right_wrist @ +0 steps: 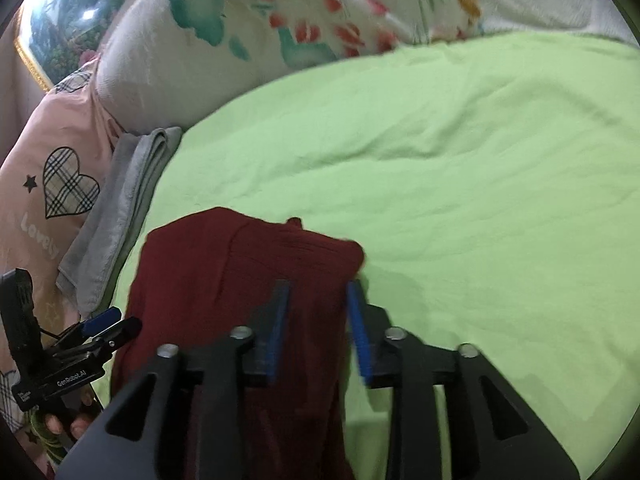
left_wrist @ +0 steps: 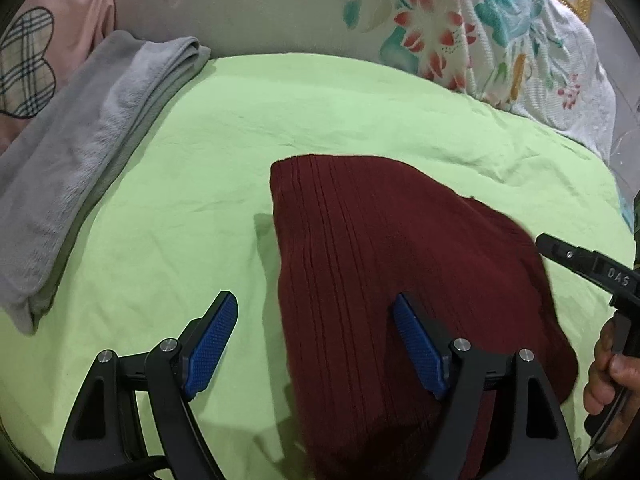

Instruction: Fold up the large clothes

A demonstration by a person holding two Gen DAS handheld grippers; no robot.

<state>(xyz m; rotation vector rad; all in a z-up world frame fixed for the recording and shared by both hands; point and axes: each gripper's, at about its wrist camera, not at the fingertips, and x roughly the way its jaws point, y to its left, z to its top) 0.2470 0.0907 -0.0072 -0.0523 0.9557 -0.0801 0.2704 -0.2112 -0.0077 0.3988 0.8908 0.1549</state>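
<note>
A light green sheet (left_wrist: 280, 120) covers the bed, with a floral quilt (left_wrist: 460, 32) bunched along its far edge, a pink cushion with a plaid heart (right_wrist: 68, 184) in the corner and a grey towel (left_wrist: 80, 152) lying folded along the side, out of the working space. The task's thing, a maroon ribbed garment (left_wrist: 380, 260), lies on the sheet close in front of both tools, already gathered into a compact, roughly folded shape with one neat straight edge on its left in the left wrist view. The left gripper (left_wrist: 316, 344) hangs above that edge with its jaws spread wide and nothing pinched, one blue pad over bare sheet and the other over the cloth, likely placed to catch or press the edge. The right gripper (right_wrist: 318, 328) sits over the garment's right border, jaws part-way apart; the cloth shows between them, but the pads do not visibly press on it, so it reads as let go. A hand (left_wrist: 608, 368) grips that tool's handle.
</note>
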